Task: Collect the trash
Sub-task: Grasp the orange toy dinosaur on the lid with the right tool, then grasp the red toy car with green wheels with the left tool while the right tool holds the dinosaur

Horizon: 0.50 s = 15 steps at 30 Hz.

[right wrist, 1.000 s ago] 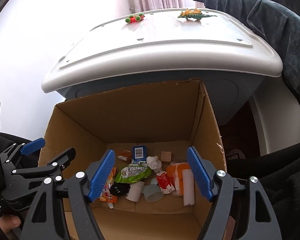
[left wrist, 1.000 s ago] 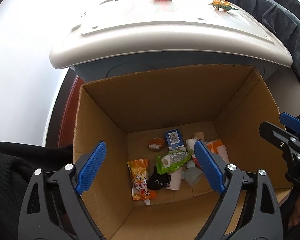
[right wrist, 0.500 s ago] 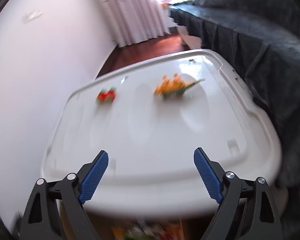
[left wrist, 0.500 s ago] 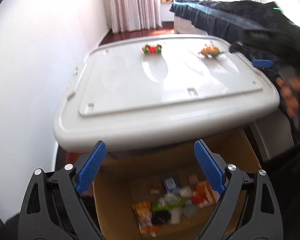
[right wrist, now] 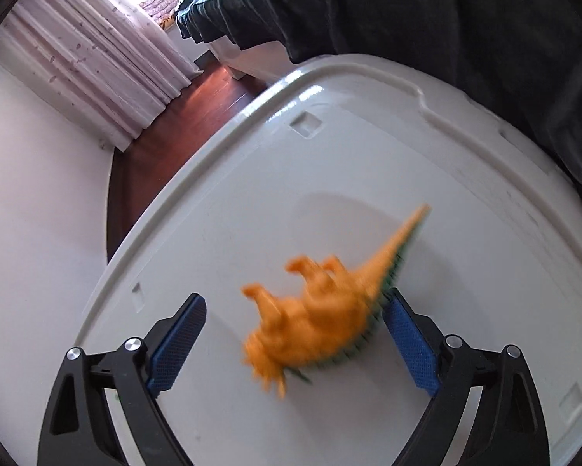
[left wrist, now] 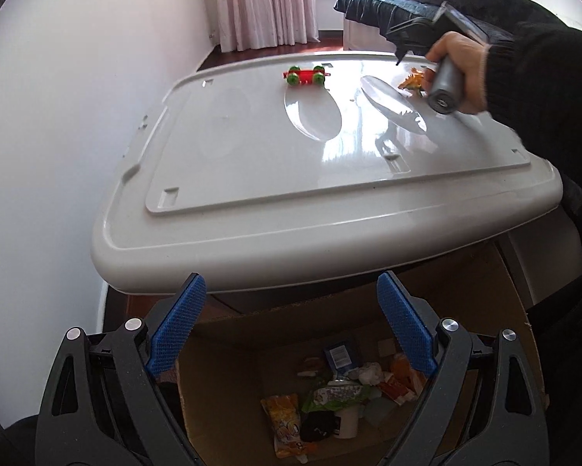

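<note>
An orange and green toy dinosaur (right wrist: 322,310) lies on the white bin lid (right wrist: 427,178), between the jaws of my open right gripper (right wrist: 295,334); its green back is close to the right finger. It also shows in the left wrist view (left wrist: 411,83) beside the hand holding the right gripper (left wrist: 411,35). A red toy car with green wheels (left wrist: 305,75) sits further left on the lid (left wrist: 252,155). My left gripper (left wrist: 291,330) is open and empty, above the cardboard box (left wrist: 497,291) that holds wrappers and other trash (left wrist: 341,392).
A white wall (left wrist: 58,116) runs along the left of the bin. A dark blanket-covered bed (right wrist: 446,19) lies to the right and behind. Pink curtains (left wrist: 263,0) hang at the back over a red-brown floor (right wrist: 182,124).
Both grippers have risen from the box. The right gripper has moved forward over the lid and now straddles the toy dinosaur. The left gripper has stayed above the box.
</note>
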### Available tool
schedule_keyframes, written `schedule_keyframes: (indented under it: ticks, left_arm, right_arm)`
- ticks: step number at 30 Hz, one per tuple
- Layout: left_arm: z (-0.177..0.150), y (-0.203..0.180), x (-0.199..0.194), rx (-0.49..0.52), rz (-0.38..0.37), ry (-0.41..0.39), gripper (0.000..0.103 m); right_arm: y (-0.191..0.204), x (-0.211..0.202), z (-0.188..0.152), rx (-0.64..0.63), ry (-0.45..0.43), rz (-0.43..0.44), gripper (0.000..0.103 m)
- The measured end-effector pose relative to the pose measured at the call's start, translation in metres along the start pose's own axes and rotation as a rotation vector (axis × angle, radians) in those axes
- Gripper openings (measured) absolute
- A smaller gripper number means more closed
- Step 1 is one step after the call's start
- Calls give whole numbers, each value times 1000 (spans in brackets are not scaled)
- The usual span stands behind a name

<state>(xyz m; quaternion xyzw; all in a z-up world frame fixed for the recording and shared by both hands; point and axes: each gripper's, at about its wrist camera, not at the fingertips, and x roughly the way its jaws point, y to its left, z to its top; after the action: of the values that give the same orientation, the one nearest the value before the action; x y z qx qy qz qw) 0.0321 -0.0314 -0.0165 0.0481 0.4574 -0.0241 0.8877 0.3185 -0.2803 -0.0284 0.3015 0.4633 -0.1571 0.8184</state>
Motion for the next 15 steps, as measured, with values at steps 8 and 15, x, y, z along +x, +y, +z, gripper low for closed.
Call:
schedule_keyframes:
  ticks: [8, 15]
  left_arm:
    - [0, 2, 7, -51, -48, 36, 87]
    - [-3, -9, 12, -11, -27, 45, 87]
  right_arm:
    - [23, 6, -38, -320, -133, -192, 70]
    - [-10, -9, -25, -316, -66, -14, 60]
